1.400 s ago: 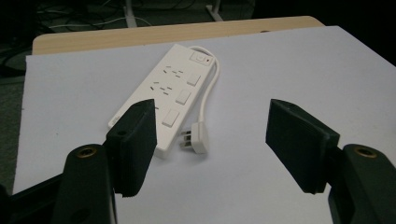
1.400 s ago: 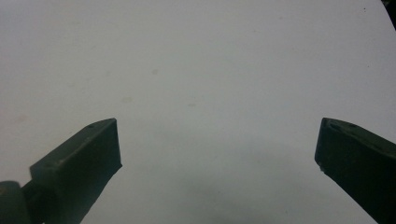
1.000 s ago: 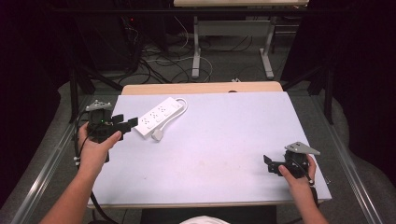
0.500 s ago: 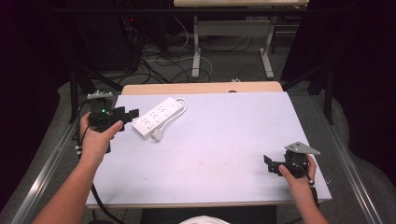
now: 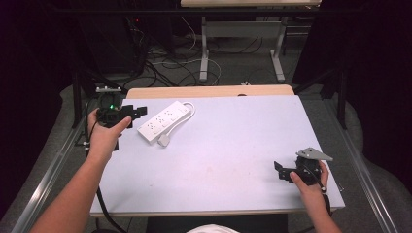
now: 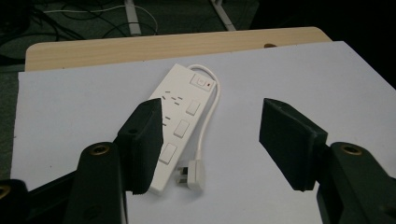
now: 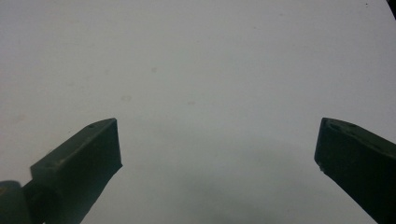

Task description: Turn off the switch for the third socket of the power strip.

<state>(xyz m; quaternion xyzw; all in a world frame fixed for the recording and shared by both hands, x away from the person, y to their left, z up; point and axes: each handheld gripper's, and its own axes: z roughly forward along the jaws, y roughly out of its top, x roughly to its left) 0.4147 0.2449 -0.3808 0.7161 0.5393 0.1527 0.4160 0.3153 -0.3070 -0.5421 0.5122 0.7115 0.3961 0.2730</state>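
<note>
A big table (image 5: pixel 228 160) is standing in the middle of a dark room, and a pale white sheet is covering most of its top. A strip of light wood (image 5: pixel 209 91) is showing along the far edge. Behind it, another table (image 5: pixel 243 29) is standing on white metal legs. Lots of black and white cables (image 5: pixel 165 63) are lying in a tangle on the grey floor (image 5: pixel 233 73). Metal rails (image 5: pixel 46 174) are running along both sides. Black shadow is hiding the walls, and light is falling on the table top.
</note>
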